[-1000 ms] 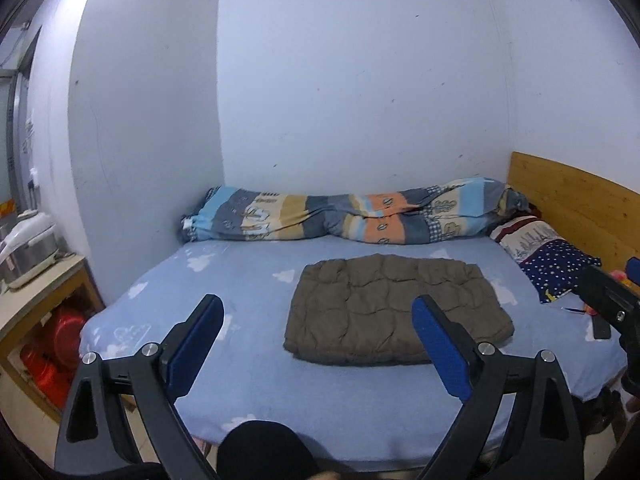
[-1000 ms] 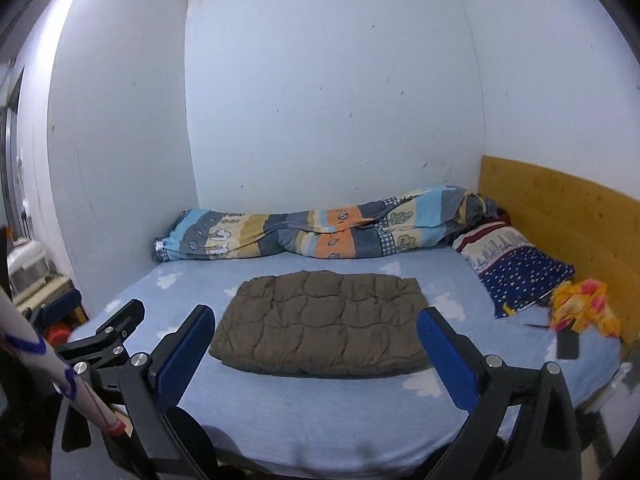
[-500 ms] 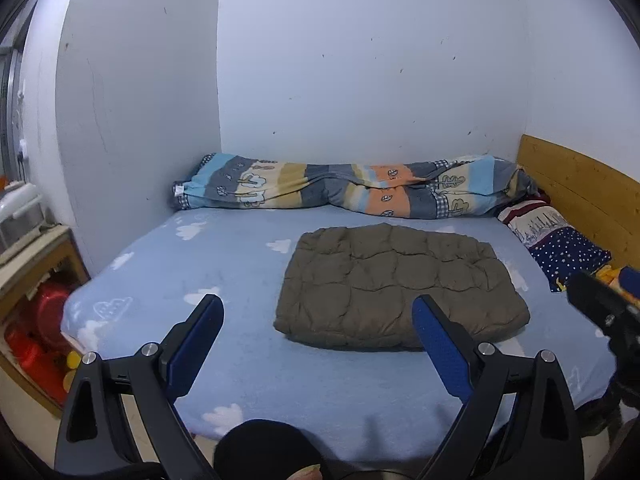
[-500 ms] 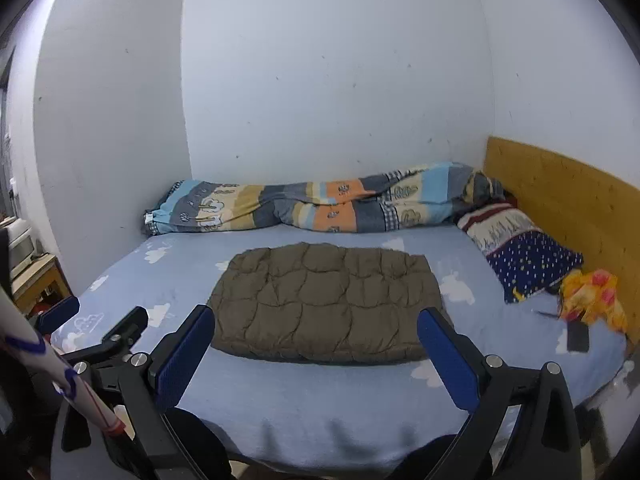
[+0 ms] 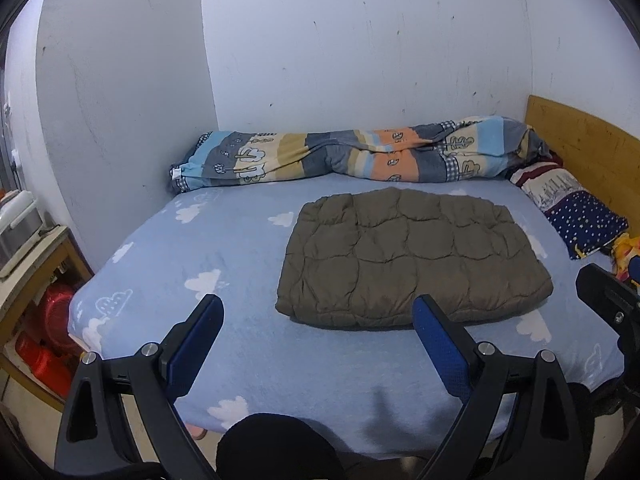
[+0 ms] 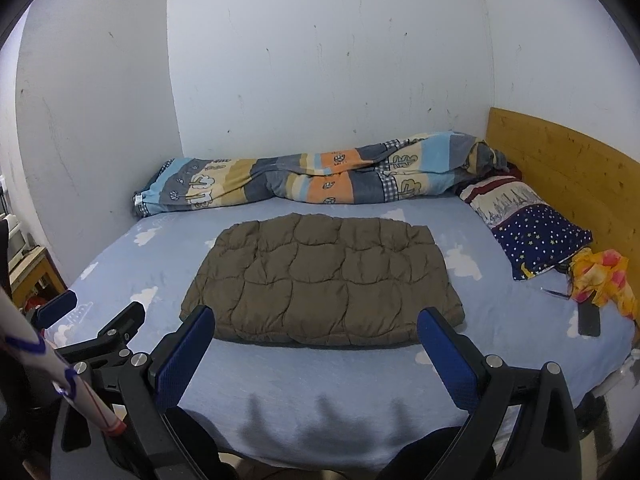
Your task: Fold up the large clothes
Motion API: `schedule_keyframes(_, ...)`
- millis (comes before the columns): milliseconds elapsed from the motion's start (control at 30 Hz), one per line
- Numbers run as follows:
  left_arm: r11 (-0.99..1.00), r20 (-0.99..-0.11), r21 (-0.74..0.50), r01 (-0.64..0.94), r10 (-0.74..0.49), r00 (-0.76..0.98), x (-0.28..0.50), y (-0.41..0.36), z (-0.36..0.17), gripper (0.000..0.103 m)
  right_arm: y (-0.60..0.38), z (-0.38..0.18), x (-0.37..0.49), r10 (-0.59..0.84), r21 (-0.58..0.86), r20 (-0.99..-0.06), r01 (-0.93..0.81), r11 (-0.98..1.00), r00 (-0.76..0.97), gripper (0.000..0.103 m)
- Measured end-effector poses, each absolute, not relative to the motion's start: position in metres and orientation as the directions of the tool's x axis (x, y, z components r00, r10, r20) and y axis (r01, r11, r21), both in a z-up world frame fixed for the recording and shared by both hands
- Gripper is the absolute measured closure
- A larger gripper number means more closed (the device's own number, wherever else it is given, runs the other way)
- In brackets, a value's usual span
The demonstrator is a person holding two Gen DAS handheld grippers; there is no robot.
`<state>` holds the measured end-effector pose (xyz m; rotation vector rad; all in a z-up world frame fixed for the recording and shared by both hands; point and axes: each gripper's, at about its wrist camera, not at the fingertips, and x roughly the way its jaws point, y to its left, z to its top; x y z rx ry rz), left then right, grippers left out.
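Observation:
A brown quilted jacket (image 5: 408, 256) lies folded into a flat rectangle in the middle of the blue cloud-print bed (image 5: 224, 248); it also shows in the right wrist view (image 6: 320, 280). My left gripper (image 5: 318, 320) is open and empty, above the bed's near edge, short of the jacket. My right gripper (image 6: 316, 330) is open and empty, just short of the jacket's near edge. The left gripper also shows at the left of the right wrist view (image 6: 92, 320), and part of the right gripper shows at the right edge of the left wrist view (image 5: 608, 300).
A rolled striped quilt (image 6: 312, 180) lies along the back wall. A starry pillow (image 6: 532, 232), an orange-yellow cloth (image 6: 600, 280) and a black phone (image 6: 589, 316) lie by the wooden headboard (image 6: 560, 164). A wooden shelf with red items (image 5: 36, 292) stands left.
Both grippers have moved forward and tilted down toward the bed, so the jacket sits closer and larger in view. Both stay open and empty.

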<state>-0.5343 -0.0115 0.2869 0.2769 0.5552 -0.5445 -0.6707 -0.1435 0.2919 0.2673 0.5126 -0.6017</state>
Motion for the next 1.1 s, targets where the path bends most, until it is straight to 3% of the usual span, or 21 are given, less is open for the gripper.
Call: schedule_keyframes(1100, 0.808, -0.593, 0.121, 0.576, -0.406, 0.695, -0.530, -0.012, 0.277, 0.008, -0.147, 0.275, -0.666, -0.457, 0.073, -0.568, 0.594, 0.801, 0.685, 0.000)
